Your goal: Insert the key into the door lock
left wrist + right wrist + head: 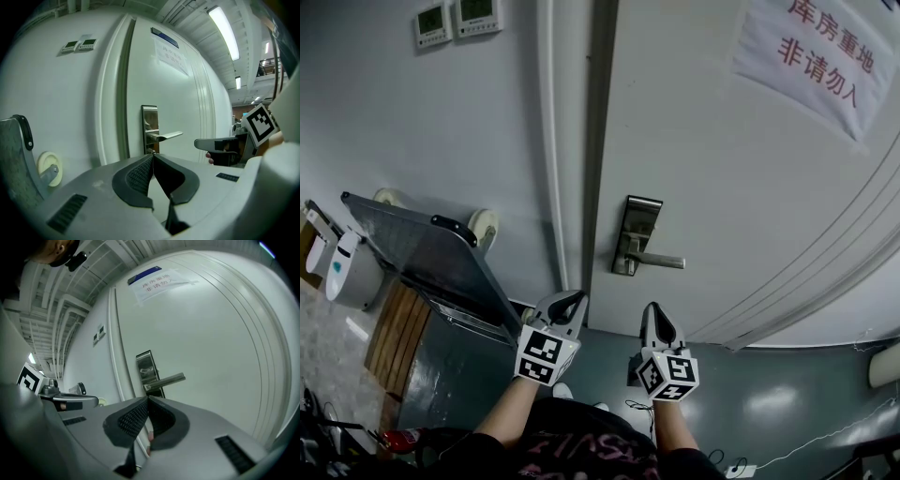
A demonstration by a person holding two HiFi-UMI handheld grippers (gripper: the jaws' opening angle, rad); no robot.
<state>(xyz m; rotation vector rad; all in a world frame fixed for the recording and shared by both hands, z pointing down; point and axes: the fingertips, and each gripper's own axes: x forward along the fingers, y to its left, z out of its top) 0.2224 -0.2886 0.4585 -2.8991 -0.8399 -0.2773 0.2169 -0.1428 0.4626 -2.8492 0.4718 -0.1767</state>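
Note:
The white door carries a steel lock plate [639, 225] [149, 123] [145, 363] with a lever handle [662, 262] [167, 136] [167, 379] pointing right. Both grippers hang below the lock, a short way off the door. My left gripper [572, 297] [152, 155] is shut, and a tiny metal tip [152, 151], which looks like the key, pokes out between its fingertips. It sits below and left of the plate. My right gripper [652, 307] [147, 399] is shut with nothing showing in it, just under the handle.
A grey flat trolley [431, 251] with pale wheels [483, 225] leans on the wall to the left of the door frame [600, 141]. Two wall controllers [455, 19] hang high up. A paper sign [816, 52] is stuck on the door. Cables lie on the floor at the right.

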